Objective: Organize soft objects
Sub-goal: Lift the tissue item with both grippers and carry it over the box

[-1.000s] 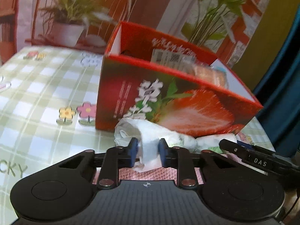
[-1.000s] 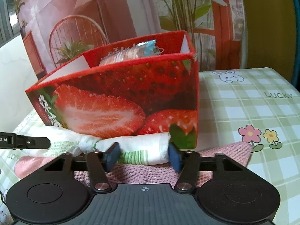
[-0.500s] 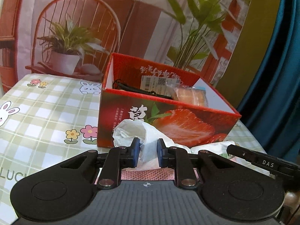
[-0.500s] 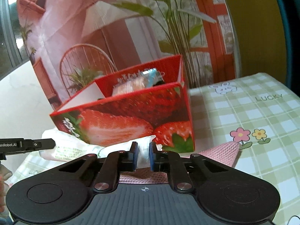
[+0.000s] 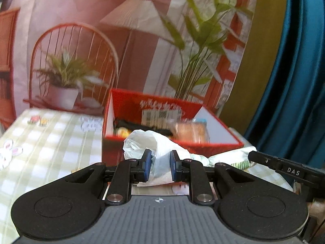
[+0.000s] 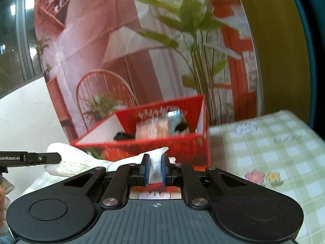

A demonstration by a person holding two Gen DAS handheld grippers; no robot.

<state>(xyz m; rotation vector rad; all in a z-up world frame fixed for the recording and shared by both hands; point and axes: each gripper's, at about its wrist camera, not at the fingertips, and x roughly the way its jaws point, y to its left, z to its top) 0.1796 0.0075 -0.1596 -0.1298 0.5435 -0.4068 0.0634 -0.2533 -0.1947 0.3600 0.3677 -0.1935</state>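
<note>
Left wrist view: the left gripper [image 5: 158, 166] pinches one end of the white plastic bag [image 5: 146, 142], and the red box [image 5: 172, 126] ahead already holds some items.

Right wrist view: the right gripper [image 6: 155, 169] is pressed tight on the bag's other end [image 6: 156, 158], just before the box [image 6: 154, 140]; the bag is not yet inside.

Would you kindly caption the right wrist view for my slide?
Right gripper shut on a white bag before the red box.

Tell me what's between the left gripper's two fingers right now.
A bunched white plastic bag, pinched between the left gripper's blue-padded fingers, in front of the red box. The left wrist view shows it.
</note>
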